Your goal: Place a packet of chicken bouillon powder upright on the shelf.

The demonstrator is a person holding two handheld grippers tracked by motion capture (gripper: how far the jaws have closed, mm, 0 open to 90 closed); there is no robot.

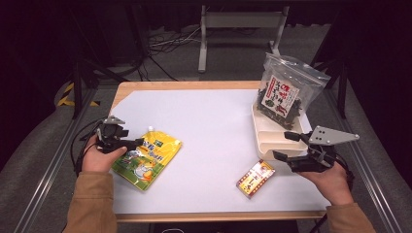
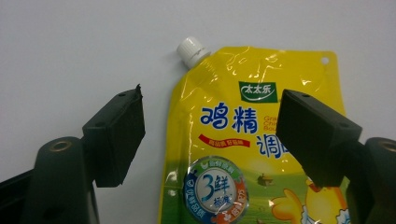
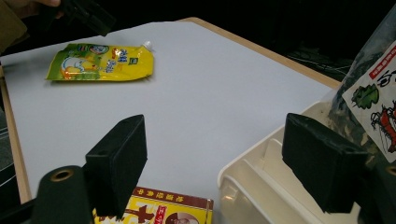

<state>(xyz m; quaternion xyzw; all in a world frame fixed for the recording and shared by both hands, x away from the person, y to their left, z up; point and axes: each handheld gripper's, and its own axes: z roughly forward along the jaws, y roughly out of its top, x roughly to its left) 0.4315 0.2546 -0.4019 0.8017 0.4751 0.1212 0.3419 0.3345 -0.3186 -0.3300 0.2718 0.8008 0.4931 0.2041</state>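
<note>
Left gripper (image 1: 127,143) jaws spread over the yellow pouch (image 1: 148,160), apparently untouching; right gripper (image 1: 286,145) jaws spread, empty.

Bright tabletop, dark surroundings, slight softness

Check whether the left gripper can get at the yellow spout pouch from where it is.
Probably yes: the left gripper is open right above the yellow spout pouch, which lies flat with nothing between them.

Both forearms in from the near edge, left gripper (image 1: 127,143) held low at the left with jaws wide apart and nothing pinched, right gripper (image 1: 285,145) at the right pointing left, jaws likewise spread, empty.
</note>
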